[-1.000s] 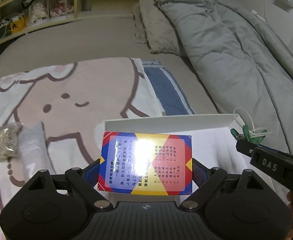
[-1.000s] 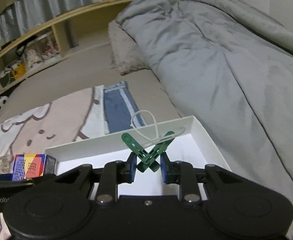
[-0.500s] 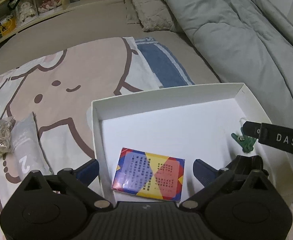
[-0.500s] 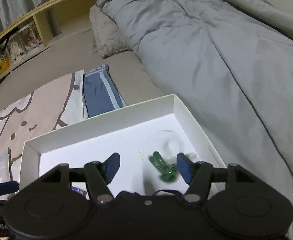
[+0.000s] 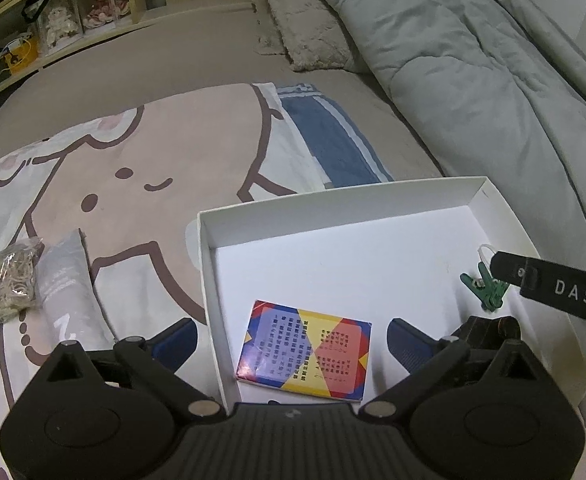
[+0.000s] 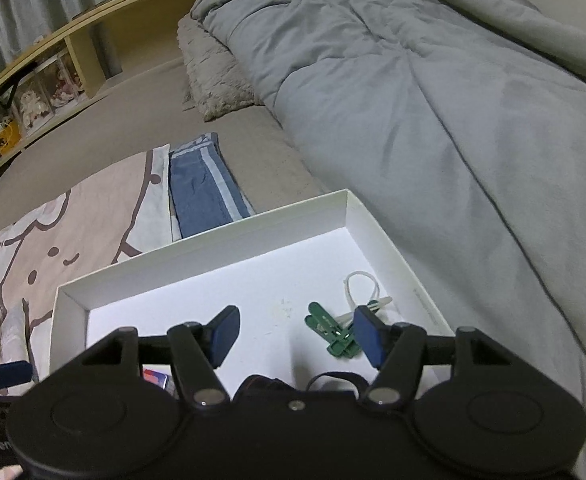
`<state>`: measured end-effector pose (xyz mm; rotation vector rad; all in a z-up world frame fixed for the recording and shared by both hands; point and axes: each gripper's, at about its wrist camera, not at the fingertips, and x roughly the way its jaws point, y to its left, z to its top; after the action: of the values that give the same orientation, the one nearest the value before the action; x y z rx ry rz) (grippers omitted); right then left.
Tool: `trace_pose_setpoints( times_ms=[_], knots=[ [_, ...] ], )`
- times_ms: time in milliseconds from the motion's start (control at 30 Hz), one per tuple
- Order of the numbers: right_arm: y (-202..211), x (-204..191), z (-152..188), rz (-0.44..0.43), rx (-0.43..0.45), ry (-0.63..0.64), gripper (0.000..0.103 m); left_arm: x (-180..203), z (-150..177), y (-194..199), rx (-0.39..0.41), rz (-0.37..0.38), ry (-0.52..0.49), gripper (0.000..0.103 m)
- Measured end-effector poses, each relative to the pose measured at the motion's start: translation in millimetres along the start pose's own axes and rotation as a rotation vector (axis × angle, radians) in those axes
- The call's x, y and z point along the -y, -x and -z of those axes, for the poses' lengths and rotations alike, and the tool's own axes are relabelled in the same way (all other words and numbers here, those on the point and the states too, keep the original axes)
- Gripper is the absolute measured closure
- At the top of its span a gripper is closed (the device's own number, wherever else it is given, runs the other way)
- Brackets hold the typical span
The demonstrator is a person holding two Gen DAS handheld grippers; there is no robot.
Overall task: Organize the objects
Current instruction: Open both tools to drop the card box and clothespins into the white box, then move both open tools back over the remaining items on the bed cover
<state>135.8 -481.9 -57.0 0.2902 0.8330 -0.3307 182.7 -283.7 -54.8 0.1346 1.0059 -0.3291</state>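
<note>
A shallow white box lies on the bed. A colourful card box lies flat on its floor at the near left. My left gripper hovers over it, wide open, pads clear of it on both sides. Green clips with a white loop tie lie on the box floor at the right. My right gripper hangs just above them with its jaws opening. The clips lie below the gap, near the right pad, and no pad presses on them. In the left wrist view the right gripper partly covers the clips.
A bag of rubber bands and a grey packet lie left of the box on the cartoon blanket. Beyond the box are a blue striped cloth, a grey duvet, a pillow and a shelf.
The left gripper opened and let go of the card box, which now lies flat in the white box. The right gripper opened and dropped the green clips onto the box floor.
</note>
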Motion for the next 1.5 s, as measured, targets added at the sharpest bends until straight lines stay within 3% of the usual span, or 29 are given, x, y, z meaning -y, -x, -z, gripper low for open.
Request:
trace_pose_setpoints(
  times_ms=[367, 500, 600, 1233, 1500],
  knots=[
    [10.1, -5.5, 8.7, 0.056, -0.006, 0.062, 0.024, -10.8, 3.1, 11.0, -0.015, -0.005, 0.018, 0.0],
    [16.6, -7.4, 11.3, 0.052, 0.011, 0.062, 0.003, -16.9, 6.5, 19.7, -0.008, -0.01, 0.04, 0.0],
    [22.4, -12.8, 14.5, 0.06, 0.016, 0.076, 0.0, -20.7, 8.5, 27.0, 0.003, -0.014, 0.043, 0.0],
    [36.5, -20.2, 24.0, 0.066, 0.023, 0.127, 0.0, -54.3, 16.3, 58.8, 0.093, -0.026, 0.109, 0.0],
    [44.6, -33.3, 22.5, 0.018, 0.035, 0.115, 0.0, -107.0, 25.3, 75.4, 0.132, -0.08, 0.217, 0.0]
  ],
)
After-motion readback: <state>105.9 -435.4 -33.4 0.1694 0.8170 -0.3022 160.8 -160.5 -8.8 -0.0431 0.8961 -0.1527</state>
